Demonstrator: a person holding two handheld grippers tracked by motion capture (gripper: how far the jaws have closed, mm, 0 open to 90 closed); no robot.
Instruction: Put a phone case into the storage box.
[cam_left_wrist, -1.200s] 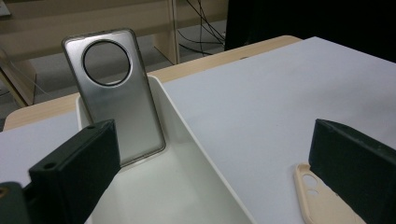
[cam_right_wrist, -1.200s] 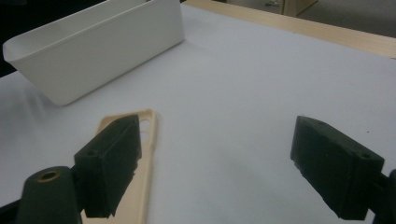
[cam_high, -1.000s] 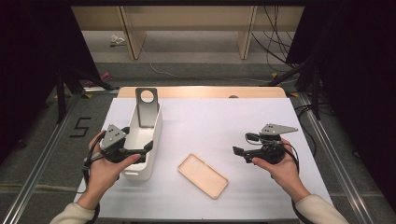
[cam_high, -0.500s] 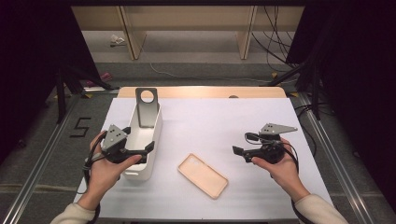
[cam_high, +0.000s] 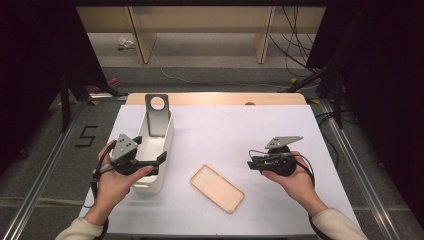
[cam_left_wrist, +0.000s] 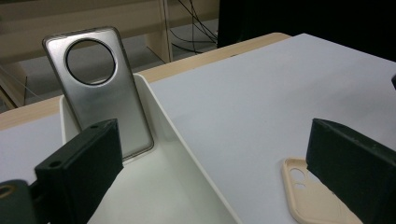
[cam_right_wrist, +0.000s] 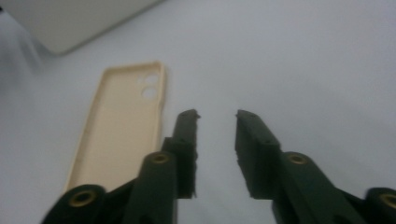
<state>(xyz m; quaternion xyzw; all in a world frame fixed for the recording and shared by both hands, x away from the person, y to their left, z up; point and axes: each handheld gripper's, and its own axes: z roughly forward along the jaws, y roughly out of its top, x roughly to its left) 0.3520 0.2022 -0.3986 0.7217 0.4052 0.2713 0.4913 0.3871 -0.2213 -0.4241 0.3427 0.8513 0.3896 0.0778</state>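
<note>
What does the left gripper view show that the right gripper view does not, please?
Left gripper view, not the right: a grey phone case leaning upright at the far end of the white bin, and the left gripper with its jaws wide apart astride the bin's wall. Right gripper view, not the left: the right gripper, whose jaws have just been closing, with a narrow gap and nothing between them. Shared: the beige phone case lying flat, hollow side up, on the white table, and part of the bin.

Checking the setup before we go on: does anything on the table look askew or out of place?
Nothing looks damaged or spilled. The beige phone case lies open side up, slanted across the white mat, apart from both tools. The grey phone case stands leaning at the far end of the white bin.
</note>
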